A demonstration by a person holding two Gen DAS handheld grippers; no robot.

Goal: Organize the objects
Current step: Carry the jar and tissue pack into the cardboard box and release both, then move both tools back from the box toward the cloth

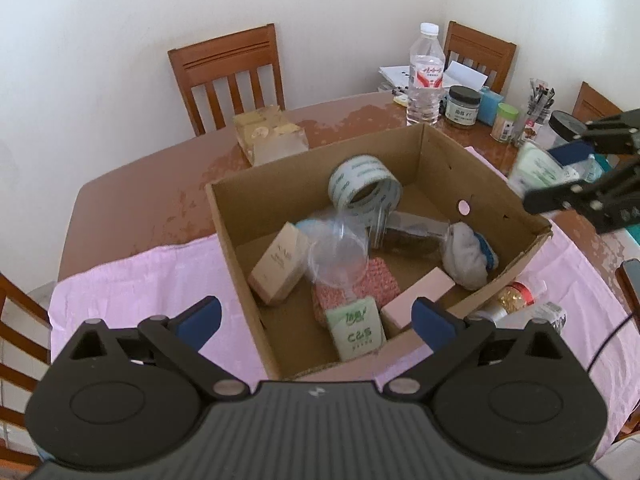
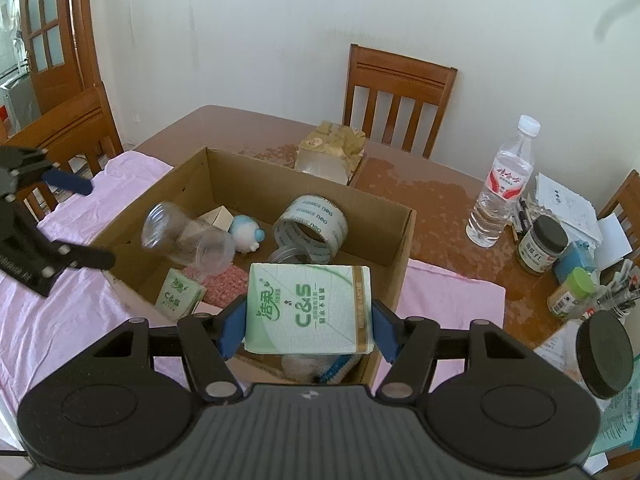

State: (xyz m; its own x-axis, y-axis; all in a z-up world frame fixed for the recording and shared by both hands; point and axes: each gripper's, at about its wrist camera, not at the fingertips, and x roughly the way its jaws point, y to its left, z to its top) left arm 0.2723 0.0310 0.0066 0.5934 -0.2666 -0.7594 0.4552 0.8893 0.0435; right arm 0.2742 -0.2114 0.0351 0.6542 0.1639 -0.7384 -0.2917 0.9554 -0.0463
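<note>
The right gripper [image 2: 308,328] holds a large green tissue pack [image 2: 310,308] between its blue pads, above the near wall of the cardboard box [image 2: 396,240]. The left gripper [image 1: 316,316] has its jaws wide apart with nothing between them; it hovers over the box's other near edge.

Just under it, inside the box, lie a small green tissue pack [image 1: 355,330] and a pink block [image 1: 416,294] against the near wall. A clear plastic bottle [image 1: 340,256] appears blurred over the middle of the box — I judge it is falling in, though I cannot say for sure. Further in are a beige carton [image 1: 278,268], a grey cloth [image 1: 468,258] by the right wall, and a tape roll [image 1: 364,186] toward the far wall.

On the table [image 1: 140,196] beyond the box stand a water bottle [image 1: 425,76] and a dark-lidded jar [image 1: 463,109].

The step in hand seems to be the loading of the box. The next move calls for carrying the large pack over a free spot, lowering it, and opening the jaws — gently, because the soft pack may tip on the things below.
</note>
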